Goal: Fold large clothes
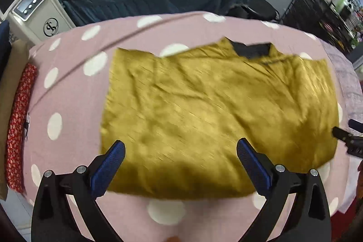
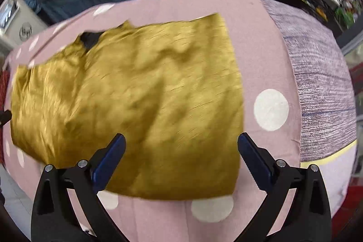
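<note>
The jaws of the left gripper (image 1: 180, 151) are spread wide and nothing is held between them; they are poised over the near edge of a yellow garment (image 1: 215, 106). The jaws of the right gripper (image 2: 181, 146) are likewise spread wide and empty, above the near right part of the same garment (image 2: 136, 106). The garment is laid folded into a rough rectangle, wrinkled, with a dark collar (image 1: 251, 49) at its far edge. It rests on a pink sheet with white dots (image 1: 68, 106) that covers the tabletop. A grey striped cloth (image 2: 322, 94) lies on the right side of the sheet, apart from the garment.
</note>
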`<action>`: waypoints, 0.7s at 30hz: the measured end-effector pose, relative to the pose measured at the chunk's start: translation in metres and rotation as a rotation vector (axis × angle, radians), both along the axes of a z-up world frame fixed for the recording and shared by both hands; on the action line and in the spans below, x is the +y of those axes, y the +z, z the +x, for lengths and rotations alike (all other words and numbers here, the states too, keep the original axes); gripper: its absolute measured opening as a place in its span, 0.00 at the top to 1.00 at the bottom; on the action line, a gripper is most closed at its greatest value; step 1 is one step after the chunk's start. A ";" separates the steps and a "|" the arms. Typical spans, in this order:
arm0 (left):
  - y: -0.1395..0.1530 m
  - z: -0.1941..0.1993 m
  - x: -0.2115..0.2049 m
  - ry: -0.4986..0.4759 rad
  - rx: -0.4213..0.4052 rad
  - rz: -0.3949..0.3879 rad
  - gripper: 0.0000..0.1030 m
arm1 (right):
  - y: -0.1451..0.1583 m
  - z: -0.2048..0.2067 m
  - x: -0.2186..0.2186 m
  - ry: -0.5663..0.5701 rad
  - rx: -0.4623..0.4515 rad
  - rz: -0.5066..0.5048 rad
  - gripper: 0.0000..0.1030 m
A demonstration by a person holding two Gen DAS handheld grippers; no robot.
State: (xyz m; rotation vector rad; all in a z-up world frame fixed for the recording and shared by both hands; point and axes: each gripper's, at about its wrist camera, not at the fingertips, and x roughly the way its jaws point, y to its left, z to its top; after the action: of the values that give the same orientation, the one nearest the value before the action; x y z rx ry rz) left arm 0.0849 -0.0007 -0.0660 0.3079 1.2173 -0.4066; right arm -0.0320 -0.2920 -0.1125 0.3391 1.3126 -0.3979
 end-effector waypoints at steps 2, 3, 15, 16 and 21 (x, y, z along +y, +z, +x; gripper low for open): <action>0.001 -0.017 -0.009 -0.013 0.011 0.012 0.06 | 0.004 0.003 0.032 0.058 0.031 -0.006 0.05; 0.002 -0.024 -0.012 -0.019 0.012 0.020 0.06 | 0.006 0.001 0.044 0.082 0.039 -0.004 0.05; 0.016 -0.063 -0.009 -0.027 -0.028 0.129 0.06 | 0.042 -0.026 0.094 0.163 0.046 -0.043 0.05; 0.017 -0.064 -0.008 -0.027 -0.022 0.120 0.06 | 0.044 -0.028 0.095 0.164 0.041 -0.040 0.05; 0.020 -0.069 -0.007 -0.026 -0.018 0.114 0.06 | 0.048 -0.030 0.099 0.166 0.041 -0.047 0.05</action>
State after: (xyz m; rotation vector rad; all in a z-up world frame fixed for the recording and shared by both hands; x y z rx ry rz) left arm 0.0158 -0.0075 -0.0463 0.4246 1.2220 -0.3566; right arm -0.0622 -0.1934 -0.0648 0.1819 1.3586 -0.2960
